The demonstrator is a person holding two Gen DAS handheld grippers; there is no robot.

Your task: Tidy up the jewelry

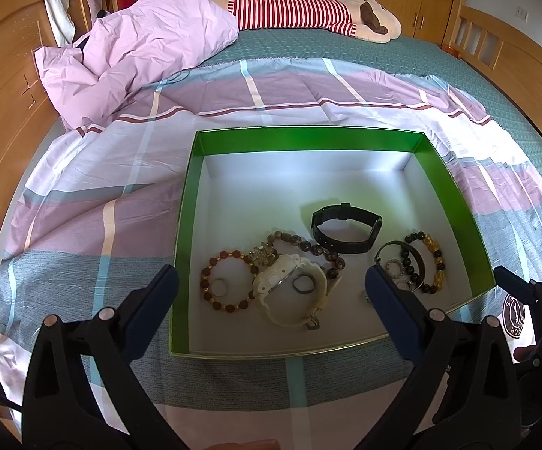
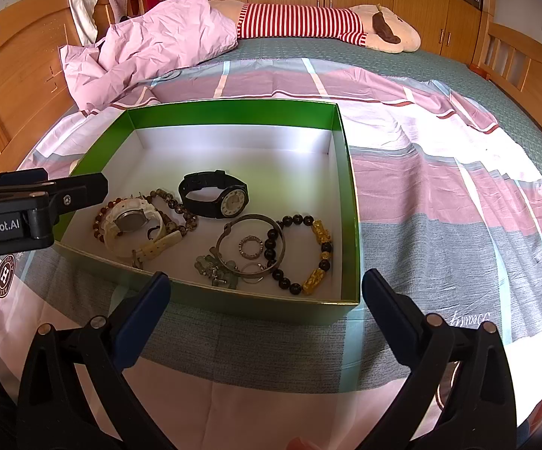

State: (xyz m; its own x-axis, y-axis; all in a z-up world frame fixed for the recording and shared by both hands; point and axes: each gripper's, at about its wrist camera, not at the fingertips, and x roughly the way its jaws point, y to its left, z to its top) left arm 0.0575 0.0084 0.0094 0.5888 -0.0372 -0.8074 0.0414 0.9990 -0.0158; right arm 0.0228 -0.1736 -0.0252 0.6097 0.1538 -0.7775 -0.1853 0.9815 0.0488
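We see both grippers, left [image 1: 271, 281] and right [image 2: 265, 281], released; the black watch [image 2: 214, 195] lies sideways, dial at 3 o'clock, in the green box [image 2: 349, 202].

In the left wrist view the left gripper's right finger [image 1: 391, 307] covers part of the bangle [image 1: 402, 258] and small rings beside it. The right gripper [image 1: 533, 300] is cut off by the frame edge. In the right wrist view the left gripper [image 2: 38, 206] hides the box's [image 2: 349, 202] left corner.
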